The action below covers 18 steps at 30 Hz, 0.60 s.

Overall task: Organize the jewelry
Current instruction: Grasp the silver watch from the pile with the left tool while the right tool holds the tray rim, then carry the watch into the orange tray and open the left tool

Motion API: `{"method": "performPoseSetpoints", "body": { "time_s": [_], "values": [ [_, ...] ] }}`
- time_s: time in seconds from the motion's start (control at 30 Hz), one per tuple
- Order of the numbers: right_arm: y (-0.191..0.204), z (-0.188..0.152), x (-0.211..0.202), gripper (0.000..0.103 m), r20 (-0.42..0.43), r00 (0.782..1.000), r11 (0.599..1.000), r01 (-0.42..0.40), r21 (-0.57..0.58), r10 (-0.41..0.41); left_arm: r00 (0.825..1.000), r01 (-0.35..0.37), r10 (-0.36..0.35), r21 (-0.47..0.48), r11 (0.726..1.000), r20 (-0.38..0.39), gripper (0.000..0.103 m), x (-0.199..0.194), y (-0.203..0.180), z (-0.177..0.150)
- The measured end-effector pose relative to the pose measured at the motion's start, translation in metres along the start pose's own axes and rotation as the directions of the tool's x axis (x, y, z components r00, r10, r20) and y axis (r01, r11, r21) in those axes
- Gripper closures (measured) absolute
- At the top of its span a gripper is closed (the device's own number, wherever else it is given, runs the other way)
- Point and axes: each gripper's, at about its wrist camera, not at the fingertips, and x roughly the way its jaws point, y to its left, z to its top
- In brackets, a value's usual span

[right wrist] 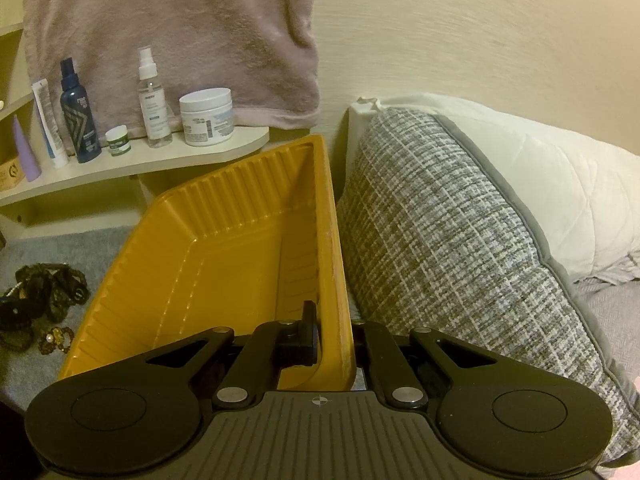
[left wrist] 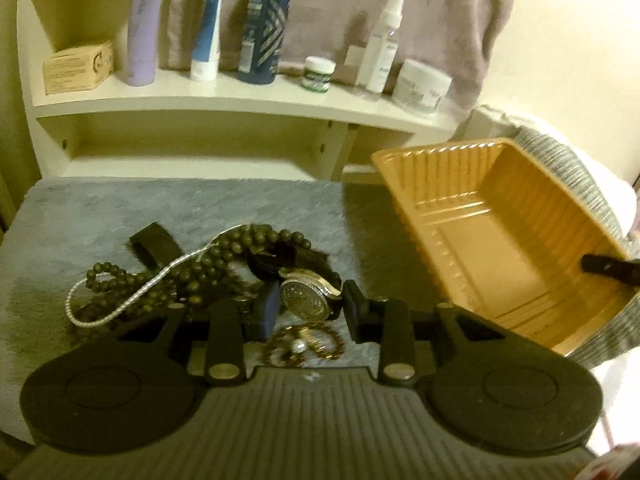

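Gripping the watch (left wrist: 310, 300) lower centre, your left gripper (left wrist: 310, 304) has bare mat (left wrist: 120, 208) upper left; your right gripper (right wrist: 334, 336) pinches the tray (right wrist: 224, 248) rim.

Cream wall (right wrist: 480, 40), white shelf (left wrist: 224, 100), grey cushion (right wrist: 440, 240)

Labels on the shelf bottles (right wrist: 80, 120) and jar (right wrist: 207, 117) are too blurred to read.

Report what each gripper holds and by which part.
Left gripper: the wristwatch, pinched across its case. Right gripper: the yellow tray, clamped on its near side wall.
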Motion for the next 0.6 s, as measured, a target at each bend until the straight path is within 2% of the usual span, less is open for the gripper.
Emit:
{"method": "performPoseSetpoints", "body": {
  "time_s": [0.13,0.2,0.3,0.6],
  "values": [
    [-0.001,0.000,0.001,0.099,-0.002,1.000,1.000,-0.003,0.005,0.003,1.000,0.031,-0.031,-0.003,1.000,-0.001,0.073,0.000,-0.008,0.003],
    [-0.001,0.000,0.000,0.099,-0.005,1.000,1.000,-0.005,0.009,0.005,0.999,0.044,-0.045,-0.033,0.998,-0.031,0.073,0.004,-0.008,0.003],
    [-0.001,0.001,-0.001,0.099,0.000,1.000,1.000,-0.004,0.007,0.004,0.997,0.035,-0.039,-0.051,0.998,-0.064,0.073,0.008,-0.007,0.000],
    [-0.001,0.001,0.000,0.099,0.001,1.000,1.000,-0.003,0.011,0.003,0.991,0.065,-0.078,-0.119,0.991,-0.107,0.073,-0.004,-0.004,-0.019]
  ]
}}
